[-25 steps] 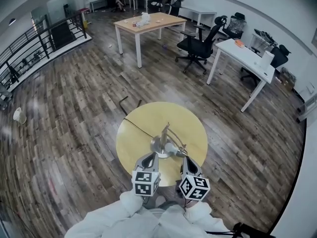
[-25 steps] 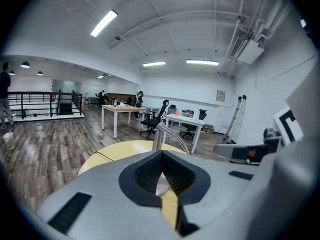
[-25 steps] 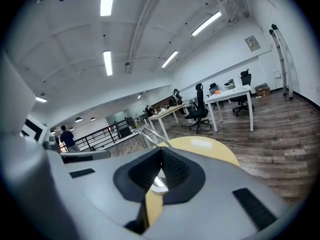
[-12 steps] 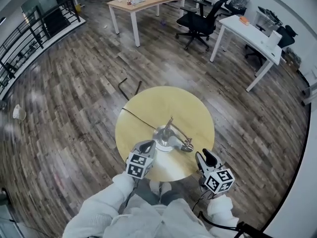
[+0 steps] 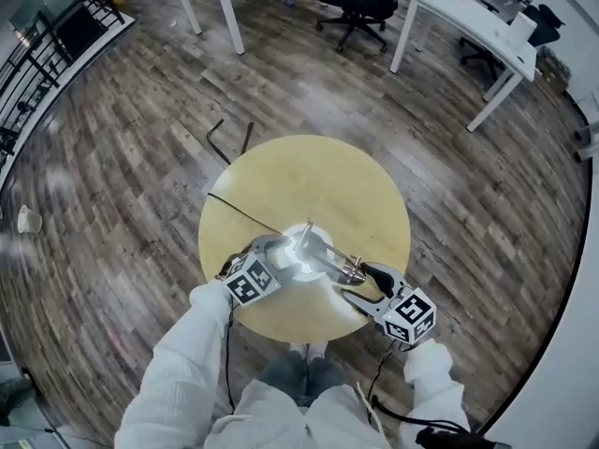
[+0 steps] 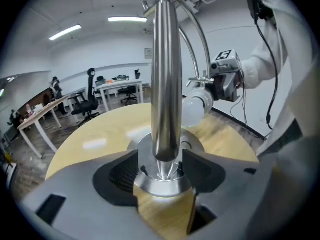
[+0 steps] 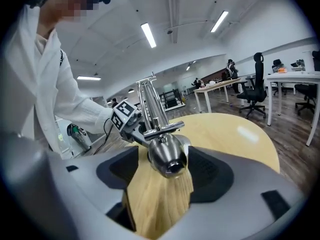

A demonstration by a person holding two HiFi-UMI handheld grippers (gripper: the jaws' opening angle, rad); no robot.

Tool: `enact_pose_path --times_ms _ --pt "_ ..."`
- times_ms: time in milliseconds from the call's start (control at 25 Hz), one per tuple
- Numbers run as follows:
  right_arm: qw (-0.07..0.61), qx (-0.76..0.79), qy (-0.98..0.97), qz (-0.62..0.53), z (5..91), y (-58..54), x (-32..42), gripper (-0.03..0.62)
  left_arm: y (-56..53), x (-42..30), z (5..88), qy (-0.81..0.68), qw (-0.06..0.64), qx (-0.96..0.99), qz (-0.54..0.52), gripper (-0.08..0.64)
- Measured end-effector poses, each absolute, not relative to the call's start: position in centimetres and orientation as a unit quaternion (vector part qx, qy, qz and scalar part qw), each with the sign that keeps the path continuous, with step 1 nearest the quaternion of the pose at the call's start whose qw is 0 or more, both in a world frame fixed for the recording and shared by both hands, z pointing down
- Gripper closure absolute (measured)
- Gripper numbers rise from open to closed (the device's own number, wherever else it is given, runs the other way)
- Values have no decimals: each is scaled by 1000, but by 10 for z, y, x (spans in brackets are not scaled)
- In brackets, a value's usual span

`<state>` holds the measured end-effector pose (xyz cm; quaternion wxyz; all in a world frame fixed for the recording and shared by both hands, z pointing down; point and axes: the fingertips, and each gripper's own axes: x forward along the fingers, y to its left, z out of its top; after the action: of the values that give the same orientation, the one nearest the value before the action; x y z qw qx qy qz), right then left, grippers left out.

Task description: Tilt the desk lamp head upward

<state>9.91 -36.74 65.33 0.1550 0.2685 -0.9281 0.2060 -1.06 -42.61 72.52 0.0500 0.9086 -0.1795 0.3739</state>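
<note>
A chrome desk lamp [image 5: 309, 244] stands near the front of a round yellow table [image 5: 309, 176], with its arm reaching right to the small metal head [image 5: 354, 271]. My left gripper [image 5: 270, 249] straddles the foot of the lamp's upright post [image 6: 165, 84]. Its jaws are opening, one on each side of the base collar [image 6: 162, 180]. My right gripper [image 5: 361, 284] has the lamp head [image 7: 167, 156] between its jaws, which are also opening. The pads stand just off the head's sides. The head points toward the right gripper's camera, tilted a little downward.
A thin black cable [image 5: 239, 213] runs from the lamp over the table's left edge. On the wooden floor beyond are a black bent object [image 5: 229, 138], white desks [image 5: 468, 17], an office chair [image 5: 360, 3] and a railing [image 5: 47, 54] at far left.
Both grippers went from side by side at the table's near edge out to the lamp, the left to its base and the right to its head. Their jaws went from shut to open.
</note>
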Motion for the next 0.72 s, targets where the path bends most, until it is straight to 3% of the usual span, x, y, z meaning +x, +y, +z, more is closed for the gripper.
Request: enact_pose_path --times_ms 400,720 --pt "130 250 -931 230 672 -389 85 301 -436 -3 738 -139 90 911 377 291" --pt "164 256 -925 227 664 -384 92 305 -435 -4 738 -138 96 906 388 291"
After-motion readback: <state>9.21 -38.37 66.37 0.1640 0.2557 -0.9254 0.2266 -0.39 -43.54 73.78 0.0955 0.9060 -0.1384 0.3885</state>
